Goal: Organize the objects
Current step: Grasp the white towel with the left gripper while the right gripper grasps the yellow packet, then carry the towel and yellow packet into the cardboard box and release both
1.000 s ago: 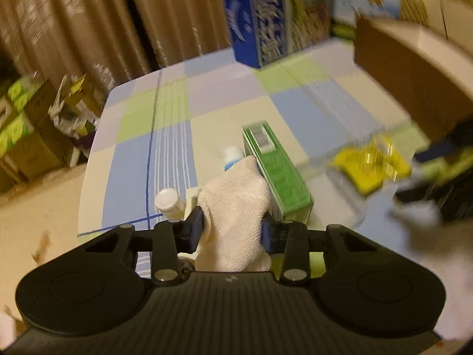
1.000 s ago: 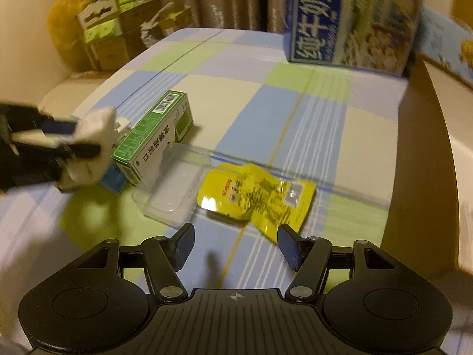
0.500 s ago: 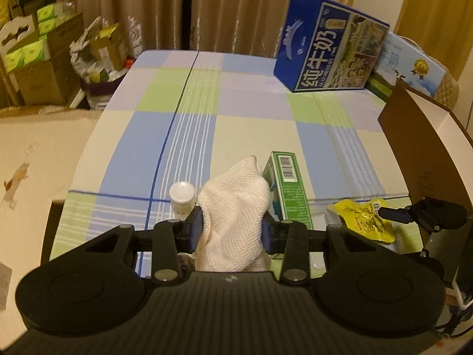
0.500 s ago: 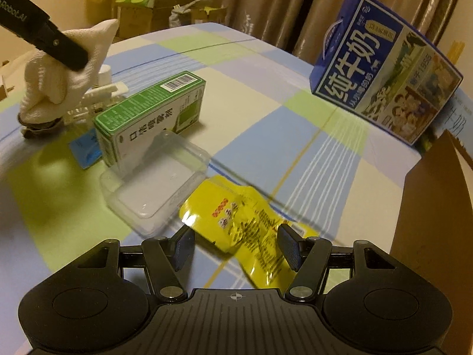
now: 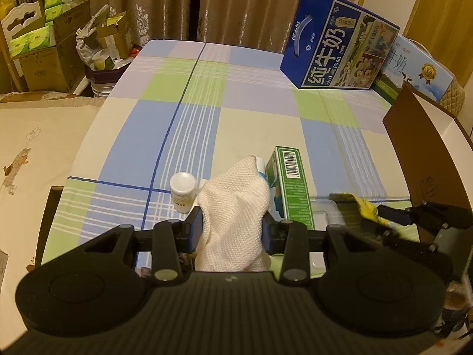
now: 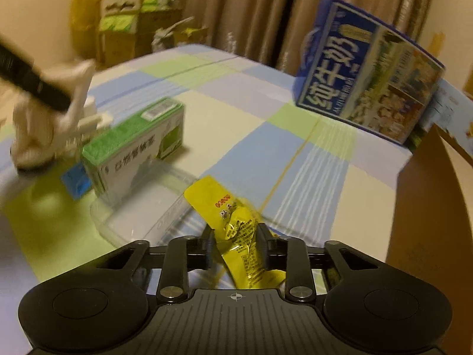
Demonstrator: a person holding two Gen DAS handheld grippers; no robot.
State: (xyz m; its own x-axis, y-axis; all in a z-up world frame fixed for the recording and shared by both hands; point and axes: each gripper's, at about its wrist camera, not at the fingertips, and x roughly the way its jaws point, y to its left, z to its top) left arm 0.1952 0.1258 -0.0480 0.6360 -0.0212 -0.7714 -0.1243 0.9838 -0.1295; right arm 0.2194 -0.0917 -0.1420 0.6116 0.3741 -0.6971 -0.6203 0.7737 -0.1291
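Note:
My left gripper (image 5: 233, 224) is shut on a white woven cloth (image 5: 233, 207) held above the checked tablecloth. Just past it stand a small white bottle (image 5: 183, 190) and a green box (image 5: 291, 190) lying on its side. My right gripper (image 6: 236, 245) is shut on a crumpled yellow snack packet (image 6: 236, 222), lifted over a clear plastic tray (image 6: 147, 216). In the left wrist view the right gripper (image 5: 384, 213) shows at the right with the yellow packet (image 5: 365, 207). The green box (image 6: 133, 153) and cloth (image 6: 50, 118) appear blurred at the left of the right wrist view.
A big blue milk carton box (image 5: 337, 56) stands at the table's far side, a second box (image 5: 414, 71) behind it. An open brown cardboard box (image 5: 425, 148) rises at the right edge. Cardboard boxes (image 5: 44, 59) pile on the floor at far left. A small blue item (image 6: 75, 182) lies by the green box.
My right gripper has closed on the yellow packet and raised it off the table. The left gripper keeps hold of the cloth and has steadied facing the table.

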